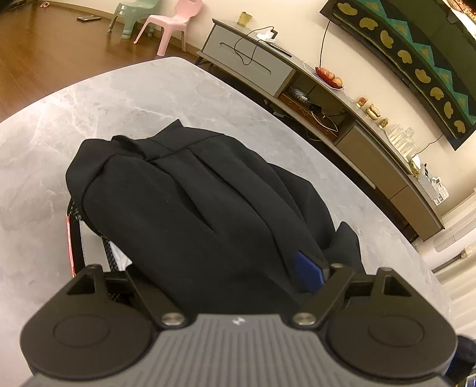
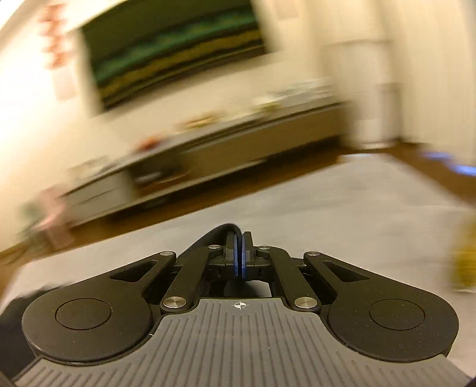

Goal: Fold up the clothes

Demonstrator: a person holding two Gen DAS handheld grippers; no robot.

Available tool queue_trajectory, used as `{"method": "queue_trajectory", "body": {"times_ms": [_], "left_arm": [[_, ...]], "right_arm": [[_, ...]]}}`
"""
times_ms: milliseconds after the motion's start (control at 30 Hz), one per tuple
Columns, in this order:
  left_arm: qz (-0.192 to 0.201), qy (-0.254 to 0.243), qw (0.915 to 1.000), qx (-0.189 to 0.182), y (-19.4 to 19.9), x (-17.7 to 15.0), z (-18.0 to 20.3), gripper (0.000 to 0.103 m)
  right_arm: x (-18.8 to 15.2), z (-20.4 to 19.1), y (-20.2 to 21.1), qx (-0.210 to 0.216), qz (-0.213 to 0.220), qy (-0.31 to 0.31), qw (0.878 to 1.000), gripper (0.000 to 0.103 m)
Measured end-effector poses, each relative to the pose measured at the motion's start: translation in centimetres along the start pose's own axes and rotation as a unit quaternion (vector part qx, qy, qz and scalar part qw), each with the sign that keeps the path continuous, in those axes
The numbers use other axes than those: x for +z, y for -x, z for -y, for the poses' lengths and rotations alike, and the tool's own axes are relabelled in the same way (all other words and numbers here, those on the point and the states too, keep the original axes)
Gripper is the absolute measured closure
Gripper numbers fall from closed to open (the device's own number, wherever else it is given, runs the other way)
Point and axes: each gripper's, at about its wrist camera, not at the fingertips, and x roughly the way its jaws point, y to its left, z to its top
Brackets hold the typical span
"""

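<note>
A black garment (image 1: 190, 205) lay bunched on the grey marble-look table (image 1: 89, 113) w/ the left gripper (image 1: 208, 247) low over it, jaws wide apart, cloth heaped between them. Right gripper (image 2: 239, 259) had its blue pads together (nothing visibly pinched), its view badly blurred. Beyond: wood floor (image 1: 44, 38), pink chair (image 1: 175, 23) beside a green chair (image 1: 134, 12), long TV cabinet (image 1: 253, 62), cream wall.
</note>
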Motion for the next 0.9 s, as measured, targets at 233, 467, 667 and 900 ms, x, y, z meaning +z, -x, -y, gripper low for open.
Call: {"method": "queue_trajectory", "body": {"times_ms": [233,467,667,900], "left_arm": [[0.028,0.047,0.9984,-0.014,3.8,-0.4,-2.9,0.02],[0.003,0.03,0.9992,-0.027,2.9,-0.2,-3.3,0.018],[0.015,-0.029,0.9994,-0.008,1.3,0.0,-0.4,0.015],[0.067,-0.066,0.9956,0.002,4.6,0.8,1.3,0.095]], "right_arm": [[-2.7,1.3,1.2,-0.021,-0.043,-0.024,0.999,0.052],[-3.9,-2.7,4.6,0.096,-0.026,-0.053,0.994,0.02],[-5.3,-7.5,4.1,0.137,-0.059,0.042,0.988,0.014],[-9.5,-13.5,1.7,0.264,-0.174,0.178,0.932,0.012]]}}
